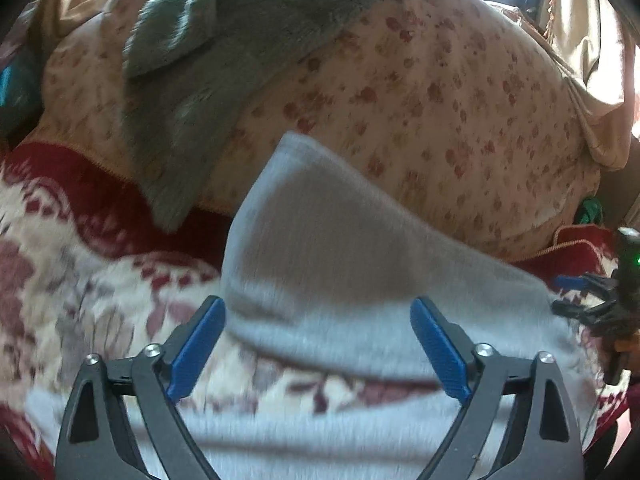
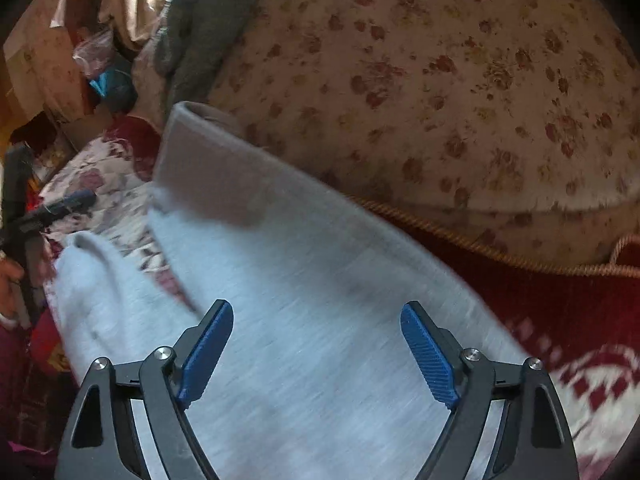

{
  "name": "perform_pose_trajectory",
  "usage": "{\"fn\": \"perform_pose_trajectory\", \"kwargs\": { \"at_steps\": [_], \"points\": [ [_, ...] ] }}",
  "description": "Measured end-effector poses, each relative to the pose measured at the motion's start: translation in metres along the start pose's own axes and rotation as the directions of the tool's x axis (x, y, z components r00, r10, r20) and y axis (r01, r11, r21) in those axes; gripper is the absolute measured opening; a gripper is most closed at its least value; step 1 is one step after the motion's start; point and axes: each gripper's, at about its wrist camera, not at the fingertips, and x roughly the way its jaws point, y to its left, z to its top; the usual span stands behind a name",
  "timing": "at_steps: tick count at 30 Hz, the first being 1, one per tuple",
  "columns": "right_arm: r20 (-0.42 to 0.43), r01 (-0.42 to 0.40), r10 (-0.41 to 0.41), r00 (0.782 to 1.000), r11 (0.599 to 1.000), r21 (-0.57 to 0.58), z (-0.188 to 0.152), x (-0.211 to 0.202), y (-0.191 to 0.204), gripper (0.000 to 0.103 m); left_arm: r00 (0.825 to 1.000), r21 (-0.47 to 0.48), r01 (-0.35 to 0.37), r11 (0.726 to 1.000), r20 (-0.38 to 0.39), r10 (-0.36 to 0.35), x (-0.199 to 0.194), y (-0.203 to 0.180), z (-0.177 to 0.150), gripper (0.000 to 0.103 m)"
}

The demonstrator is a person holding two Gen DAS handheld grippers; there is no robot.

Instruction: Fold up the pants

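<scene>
While pants (image 2: 312, 280) lie on bedding, both grippers (left (image 1: 318, 344), right (image 2: 316, 350)) gape, gripping nothing.

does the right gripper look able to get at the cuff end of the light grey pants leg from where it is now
Probably yes. The right gripper is open over the light grey pants leg, and the leg runs uncovered ahead to its cuff end.

I see the pants (image 2: 304, 288) lying on the patterned blanket (image 1: 80, 248), a leg end reaching toward the flowered cushion (image 2: 460, 100) behind. A fuzzy throw (image 1: 240, 40) drapes over that cushion's left part. Both my grippers, left gripper (image 1: 318, 346) and right gripper (image 2: 316, 350), hover over the pants, fingers spread.
</scene>
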Motion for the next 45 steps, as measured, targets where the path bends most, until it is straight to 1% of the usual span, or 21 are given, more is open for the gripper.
{"fn": "perform_pose_trajectory", "kwargs": {
  "at_steps": [4, 7, 9, 13, 16, 20, 23, 24, 25, 27, 29, 30, 31, 32, 33, 34, 35, 36, 39, 42, 45],
  "points": [
    [-0.018, 0.041, -0.043, 0.999, 0.994, -0.097, 0.017, 0.02, -0.011, 0.091, 0.998, 0.001, 0.047, 0.999, -0.037, -0.047, 0.023, -0.001, 0.047, 0.098],
    [-0.029, 0.075, -0.081, 0.996, 0.982, -0.175, 0.023, 0.034, -0.016, 0.092, 0.995, -0.017, 0.06, 0.998, -0.075, -0.061, 0.047, 0.003, 0.083, 0.098],
    [-0.036, 0.082, -0.091, 0.995, 0.975, -0.208, 0.026, 0.041, -0.02, 0.092, 0.996, 0.004, 0.012, 1.0, -0.087, -0.012, 0.065, 0.004, 0.104, 0.098],
    [-0.047, 0.066, -0.08, 0.996, 0.968, -0.243, 0.035, 0.051, -0.03, 0.093, 0.99, 0.06, -0.024, 0.998, -0.139, 0.033, 0.101, 0.003, 0.13, 0.098],
    [-0.066, 0.056, -0.076, 0.995, 0.96, -0.275, 0.039, 0.061, -0.034, 0.094, 0.978, 0.16, -0.052, 0.986, -0.192, 0.083, 0.129, -0.009, 0.141, 0.098],
    [-0.097, 0.032, -0.068, 0.993, 0.941, -0.338, 0.039, 0.073, -0.035, 0.094, 0.952, 0.362, -0.094, 0.927, -0.239, 0.19, 0.163, -0.034, 0.142, 0.098],
    [-0.121, 0.022, -0.072, 0.99, 0.927, -0.374, 0.039, 0.083, -0.034, 0.094, 0.913, 0.5, -0.132, 0.856, -0.274, 0.301, 0.191, -0.048, 0.135, 0.098],
    [-0.132, 0.019, -0.075, 0.988, 0.924, -0.382, 0.04, 0.088, -0.034, 0.094, 0.905, 0.52, -0.137, 0.843, -0.281, 0.32, 0.197, -0.051, 0.132, 0.099],
    [-0.141, 0.018, -0.079, 0.987, 0.921, -0.39, 0.041, 0.092, -0.033, 0.094, 0.89, 0.539, -0.135, 0.831, -0.302, 0.341, 0.205, -0.052, 0.129, 0.099],
    [-0.164, 0.013, -0.086, 0.983, 0.916, -0.4, 0.042, 0.1, -0.031, 0.094, 0.873, 0.548, -0.142, 0.824, -0.323, 0.365, 0.214, -0.051, 0.124, 0.098],
    [-0.191, -0.006, -0.076, 0.979, 0.92, -0.393, 0.042, 0.106, -0.03, 0.091, 0.868, 0.529, -0.143, 0.836, -0.339, 0.363, 0.219, -0.049, 0.119, 0.096],
    [-0.205, -0.017, -0.069, 0.976, 0.919, -0.393, 0.041, 0.108, -0.027, 0.08, 0.866, 0.512, -0.144, 0.847, -0.349, 0.358, 0.22, -0.046, 0.117, 0.083],
    [-0.216, -0.021, -0.075, 0.973, 0.911, -0.411, 0.039, 0.111, -0.023, 0.067, 0.867, 0.505, -0.144, 0.851, -0.35, 0.355, 0.22, -0.044, 0.116, 0.078],
    [-0.218, -0.013, -0.09, 0.972, 0.903, -0.43, 0.036, 0.111, -0.019, 0.032, 0.871, 0.495, -0.145, 0.856, -0.346, 0.348, 0.217, -0.041, 0.115, 0.07],
    [-0.211, 0.001, -0.112, 0.971, 0.885, -0.465, 0.031, 0.11, -0.012, 0.023, 0.874, 0.486, -0.142, 0.862, -0.347, 0.34, 0.214, -0.039, 0.114, 0.06],
    [-0.199, 0.015, -0.132, 0.971, 0.866, -0.5, 0.026, 0.108, -0.005, 0.02, 0.881, 0.461, -0.13, 0.878, -0.353, 0.316, 0.207, -0.034, 0.113, 0.055],
    [-0.19, 0.025, -0.145, 0.971, 0.853, -0.522, 0.022, 0.105, 0.0, 0.014, 0.885, 0.447, -0.124, 0.886, -0.354, 0.303, 0.201, -0.031, 0.111, 0.047],
    [-0.174, 0.04, -0.159, 0.972, 0.838, -0.545, 0.018, 0.099, 0.007, 0.012, 0.894, 0.423, -0.124, 0.898, -0.344, 0.286, 0.192, -0.026, 0.111, 0.043],
    [-0.112, 0.094, -0.19, 0.975, 0.817, -0.569, 0.015, 0.077, 0.02, 0.011, 0.923, 0.342, -0.121, 0.932, -0.306, 0.232, 0.162, -0.012, 0.111, 0.036],
    [-0.056, 0.149, -0.222, 0.973, 0.8, -0.581, 0.013, 0.053, 0.032, 0.011, 0.949, 0.259, -0.13, 0.957, -0.246, 0.195, 0.126, 0.002, 0.111, 0.034],
    [-0.018, 0.189, -0.243, 0.97, 0.799, -0.571, 0.014, 0.027, 0.045, 0.011, 0.967, 0.182, -0.142, 0.973, -0.185, 0.176, 0.084, 0.02, 0.106, 0.034]
  ]
}}
